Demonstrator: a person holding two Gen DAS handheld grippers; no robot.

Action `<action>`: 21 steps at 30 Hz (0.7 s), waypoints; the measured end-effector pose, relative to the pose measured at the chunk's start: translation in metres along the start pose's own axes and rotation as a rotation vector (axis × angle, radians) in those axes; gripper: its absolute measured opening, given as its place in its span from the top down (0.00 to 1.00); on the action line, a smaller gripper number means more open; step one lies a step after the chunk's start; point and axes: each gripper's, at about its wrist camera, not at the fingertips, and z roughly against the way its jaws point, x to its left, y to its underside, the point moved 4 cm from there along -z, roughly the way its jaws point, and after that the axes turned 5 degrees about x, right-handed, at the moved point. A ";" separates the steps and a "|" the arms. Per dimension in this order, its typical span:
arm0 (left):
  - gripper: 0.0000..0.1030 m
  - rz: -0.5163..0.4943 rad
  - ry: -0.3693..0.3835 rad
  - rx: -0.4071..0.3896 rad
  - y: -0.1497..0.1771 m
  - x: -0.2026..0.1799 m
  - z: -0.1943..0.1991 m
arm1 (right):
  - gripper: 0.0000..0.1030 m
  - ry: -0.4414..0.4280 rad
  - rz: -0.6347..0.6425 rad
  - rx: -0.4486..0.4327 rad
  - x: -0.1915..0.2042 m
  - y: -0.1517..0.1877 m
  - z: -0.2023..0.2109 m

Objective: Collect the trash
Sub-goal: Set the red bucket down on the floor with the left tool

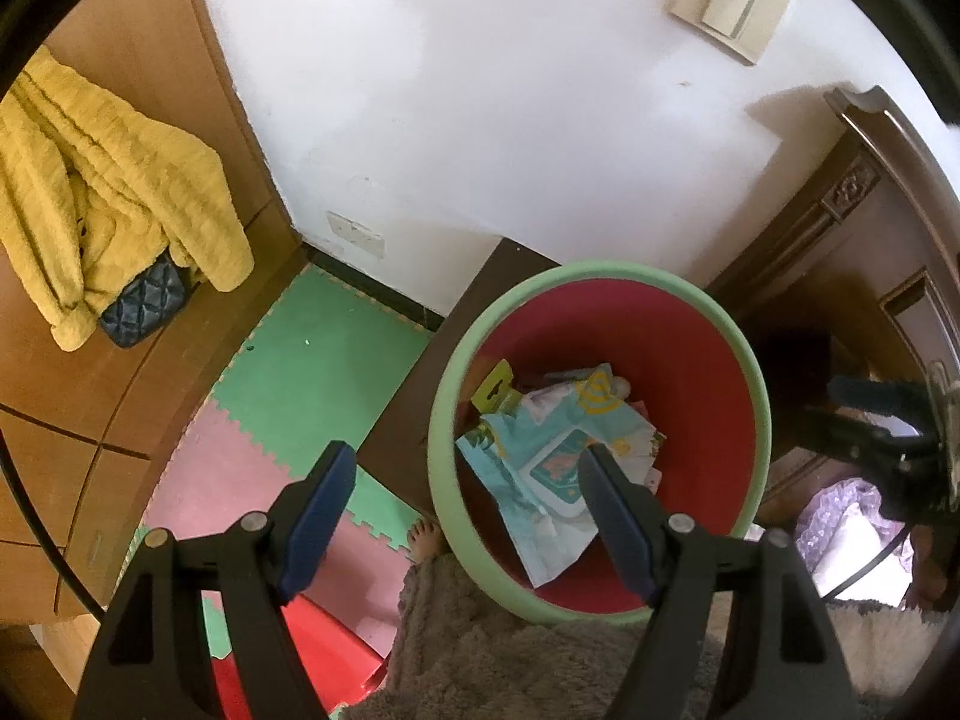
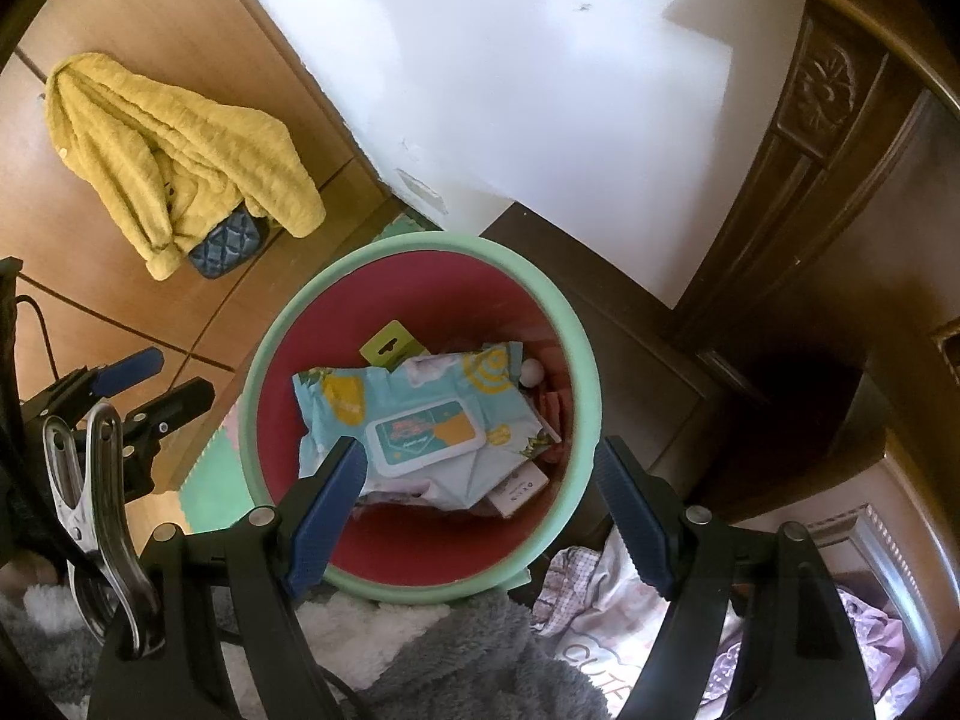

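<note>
1. Both my grippers hang over the bin (image 2: 543, 300), pointing steeply down. Left gripper (image 1: 465, 507) has its jaws wide apart w/ nothing btwn them; right gripper (image 2: 480, 501) same, spread and empty.
2. The wipes pack (image 2: 414, 420) is already in the bin, lying flat-ish on top of other trash, near the middle.
3. Risk: the left gripper's right finger (image 1: 612, 516) looks lined up over the bin rim; if I drop straight down it could knock the rim and tip the bin. Can't judge the height gap from here.
4. Risk: soft grey fabric (image 2: 474, 660) sits right against the bin's near edge; a finger could snag it on pulling back.
5. Pack's long axis, right wrist view: runs from upper left to lower right, flip-lid face up, lid toward the lower end.
6. Looks like this item is done; next trash not in view.
</note>
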 end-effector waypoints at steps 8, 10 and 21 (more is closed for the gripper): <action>0.22 -0.006 -0.007 -0.005 0.000 0.000 0.003 | 0.21 -0.004 -0.009 -0.006 0.001 0.000 0.001; 0.22 -0.009 -0.008 -0.003 0.000 0.000 0.002 | 0.21 -0.004 -0.009 -0.005 0.000 0.001 0.001; 0.22 0.001 -0.001 0.009 0.001 0.003 0.000 | 0.21 -0.002 -0.004 0.000 0.000 0.000 0.001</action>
